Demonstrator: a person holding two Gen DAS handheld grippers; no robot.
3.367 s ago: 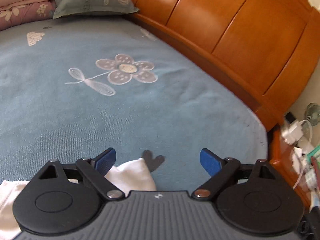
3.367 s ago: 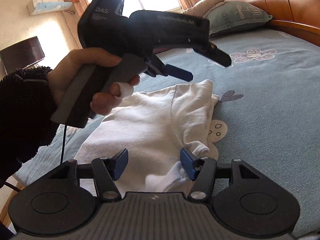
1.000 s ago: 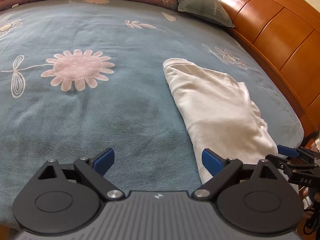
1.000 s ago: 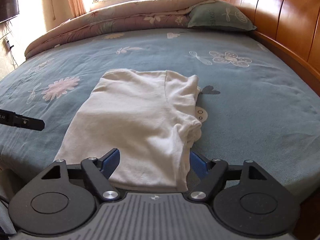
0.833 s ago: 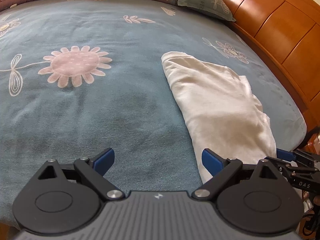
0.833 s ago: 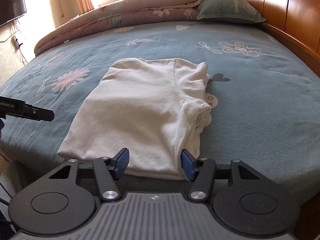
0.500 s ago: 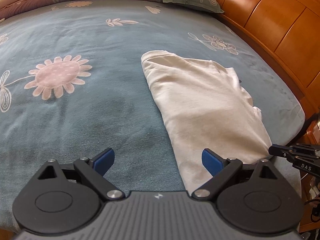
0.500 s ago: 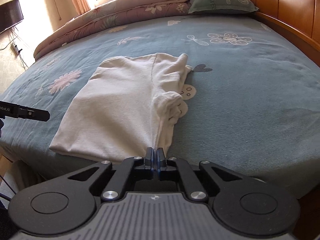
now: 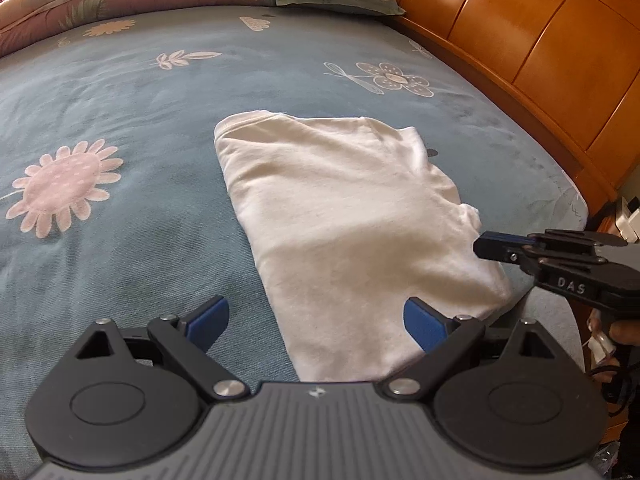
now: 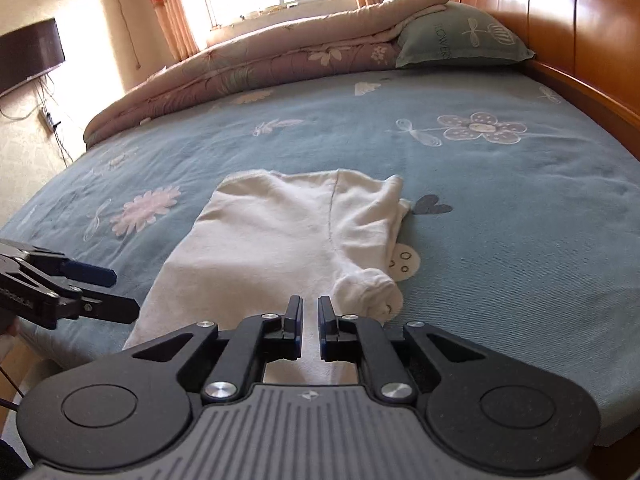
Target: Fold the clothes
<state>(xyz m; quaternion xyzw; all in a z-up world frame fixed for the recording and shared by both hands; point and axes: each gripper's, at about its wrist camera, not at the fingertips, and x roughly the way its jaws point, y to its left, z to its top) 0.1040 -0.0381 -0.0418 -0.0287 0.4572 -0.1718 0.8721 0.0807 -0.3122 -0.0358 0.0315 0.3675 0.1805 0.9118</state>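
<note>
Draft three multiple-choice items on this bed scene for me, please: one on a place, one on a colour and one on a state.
1. Where does the green pillow lie?
A. On the floor
B. Against the wooden headboard
C. On top of the garment

2. What colour is the folded garment on the blue bedsheet?
A. White
B. Red
C. Black

3. How does the left gripper stand?
A. Shut on the pillow
B. Shut on a sleeve
C. Open, clamping nothing

Answers:
1. B: the pillow sits at the far end of the bed, right beside the headboard.
2. A: the cloth is plain white against the blue sheet.
3. C: its blue pads stand wide apart above the garment's near edge.
</note>
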